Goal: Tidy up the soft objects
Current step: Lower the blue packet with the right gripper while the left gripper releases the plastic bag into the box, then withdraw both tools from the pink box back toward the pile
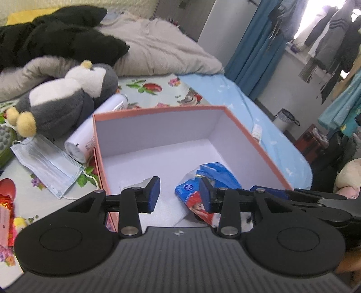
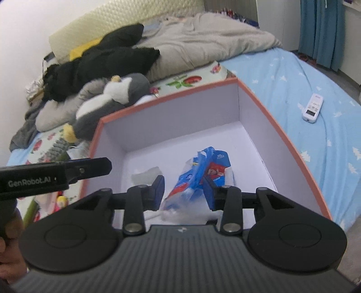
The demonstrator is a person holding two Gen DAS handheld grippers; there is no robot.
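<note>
Both tools hang over the box with their jaws apart, holding nothing. The left gripper (image 1: 179,195) is over the white floor, and the right gripper (image 2: 183,192) is just above the crinkly blue and red plastic packet (image 2: 204,171), which lies loose inside the orange-rimmed cardboard box (image 2: 279,130), likely dropped there to be tidied away. Farther back, the grey and white plush penguin (image 1: 67,99) and the pale blue face mask (image 1: 46,163) wait on the flowery bed sheet (image 1: 158,90), probably next.

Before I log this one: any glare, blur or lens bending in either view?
Left wrist view: the window is blown out white at top right, and the box rim bows from the fisheye. Right wrist view: no glare, softer overall, the penguin slightly blurred, and the box edge curves strongly.
</note>
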